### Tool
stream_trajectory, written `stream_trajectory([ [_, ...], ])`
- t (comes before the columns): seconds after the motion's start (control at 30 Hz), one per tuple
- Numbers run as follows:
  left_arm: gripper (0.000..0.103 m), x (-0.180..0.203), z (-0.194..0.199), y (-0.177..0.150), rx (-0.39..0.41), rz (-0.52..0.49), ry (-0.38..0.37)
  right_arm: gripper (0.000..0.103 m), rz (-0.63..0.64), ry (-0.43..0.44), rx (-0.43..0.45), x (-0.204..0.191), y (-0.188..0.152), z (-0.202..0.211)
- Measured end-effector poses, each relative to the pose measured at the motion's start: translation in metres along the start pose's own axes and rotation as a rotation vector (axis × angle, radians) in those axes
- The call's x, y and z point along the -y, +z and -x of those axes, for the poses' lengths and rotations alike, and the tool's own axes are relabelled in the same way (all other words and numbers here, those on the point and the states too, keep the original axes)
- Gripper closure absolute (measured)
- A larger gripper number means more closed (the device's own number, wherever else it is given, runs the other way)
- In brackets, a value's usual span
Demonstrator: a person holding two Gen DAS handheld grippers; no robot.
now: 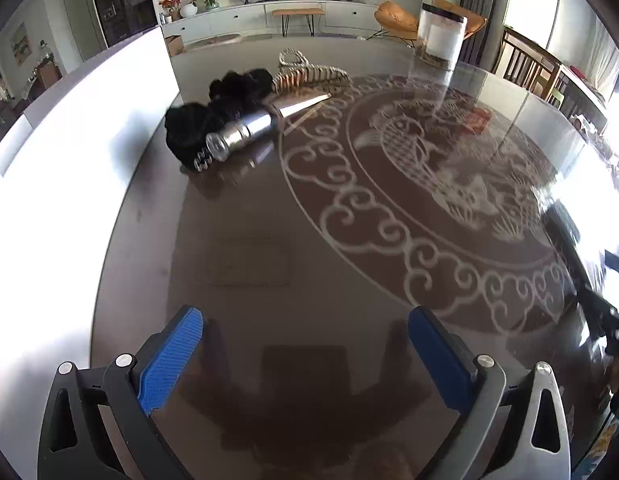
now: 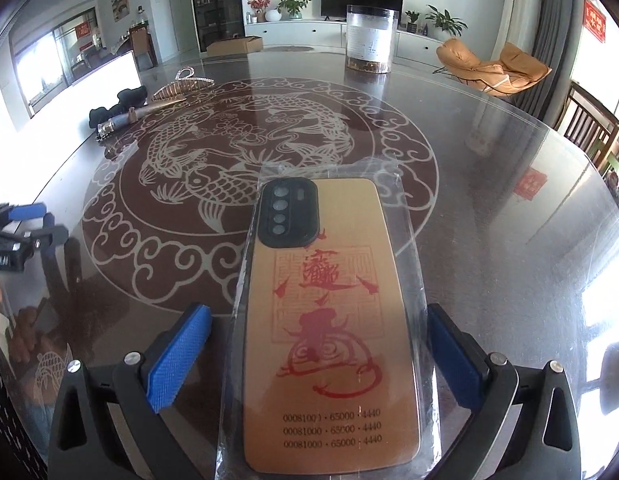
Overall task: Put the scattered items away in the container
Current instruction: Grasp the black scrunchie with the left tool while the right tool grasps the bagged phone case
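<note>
A gold phone case (image 2: 329,320) with red print, in a clear plastic bag, lies on the glass table between the open fingers of my right gripper (image 2: 321,344); the blue pads stand apart from it on both sides. My left gripper (image 1: 305,344) is open and empty over bare table. Far ahead of it lie a black scrunchie (image 1: 213,116), a silver metal cone tool (image 1: 261,124) and a beige hair claw (image 1: 309,72). They also show in the right wrist view, the scrunchie (image 2: 117,104) at far left. A clear cylindrical container (image 2: 371,40) stands at the table's far side.
The round glass table (image 2: 509,200) has a white fish pattern. The container shows in the left wrist view (image 1: 441,36) at the far right. Wooden chairs (image 2: 589,128) stand by the right edge. My left gripper shows at the left edge of the right wrist view (image 2: 25,232).
</note>
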State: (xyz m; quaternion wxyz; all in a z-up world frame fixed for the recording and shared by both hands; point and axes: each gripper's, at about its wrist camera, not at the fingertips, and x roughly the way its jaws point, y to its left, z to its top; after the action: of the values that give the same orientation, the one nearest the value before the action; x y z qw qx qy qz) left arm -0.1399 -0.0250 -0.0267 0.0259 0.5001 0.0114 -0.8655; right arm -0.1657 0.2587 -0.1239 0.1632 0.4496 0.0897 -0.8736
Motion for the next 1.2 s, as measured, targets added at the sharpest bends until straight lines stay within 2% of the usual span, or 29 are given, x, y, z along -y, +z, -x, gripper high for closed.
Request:
stream_trajectory([
  [0.1,0.000,-0.011,0.011,0.041,0.077,-0.026,0.007,0.000,-0.001,-0.001,0.000,0.000,0.000,0.000],
  [0.2,0.000,-0.010,0.014,0.084,0.139,-0.084,0.049,0.000,-0.001,-0.001,0.000,0.000,0.000,0.000],
  [0.3,0.000,-0.022,-0.004,0.120,0.107,-0.031,0.051,0.000,-0.001,-0.001,0.000,0.000,0.000,0.000],
  [0.4,0.000,-0.033,-0.030,0.139,0.077,0.007,0.077,0.000,-0.001,-0.001,0.000,0.000,0.000,0.000],
  [0.47,0.000,-0.036,-0.051,0.139,0.030,0.010,0.078,0.000,-0.001,-0.001,0.000,0.000,0.000,0.000],
  [0.53,0.000,-0.031,-0.064,0.132,-0.010,0.007,0.013,0.000,-0.001,-0.001,0.000,0.000,0.000,0.000],
  [0.57,0.000,-0.025,-0.062,0.128,0.002,-0.013,-0.024,0.000,-0.001,-0.001,0.000,0.000,0.000,0.000],
  [0.6,0.000,-0.015,-0.055,0.121,0.021,-0.048,-0.094,0.000,-0.001,-0.001,0.000,0.000,0.000,0.000],
  [0.67,0.004,-0.001,-0.036,0.106,0.026,-0.096,-0.295,0.000,-0.001,-0.001,0.000,0.000,0.000,0.000],
  [0.7,0.005,0.002,-0.025,0.097,0.036,-0.110,-0.367,0.000,-0.001,-0.001,0.000,0.000,0.001,0.000],
  [0.73,0.005,0.004,-0.016,0.089,0.057,-0.118,-0.374,0.000,-0.001,-0.001,0.000,0.000,0.001,0.000],
  [0.83,0.005,-0.008,0.002,0.078,0.103,-0.075,-0.296,0.000,-0.002,-0.002,0.000,0.000,0.001,0.000],
  [0.9,0.006,-0.018,0.003,0.078,0.092,-0.008,-0.261,0.000,-0.002,-0.002,0.000,0.000,0.001,0.000],
  [0.97,0.006,-0.018,-0.005,0.083,0.044,0.027,-0.262,0.000,-0.002,-0.002,0.000,0.000,0.001,0.000],
  [1.03,0.006,-0.009,-0.010,0.086,0.023,0.056,-0.263,0.000,-0.002,-0.001,0.000,0.000,0.001,0.000],
  [1.2,0.006,0.027,-0.020,0.099,0.038,0.136,-0.263,0.000,-0.002,-0.001,0.000,0.000,0.001,0.000],
])
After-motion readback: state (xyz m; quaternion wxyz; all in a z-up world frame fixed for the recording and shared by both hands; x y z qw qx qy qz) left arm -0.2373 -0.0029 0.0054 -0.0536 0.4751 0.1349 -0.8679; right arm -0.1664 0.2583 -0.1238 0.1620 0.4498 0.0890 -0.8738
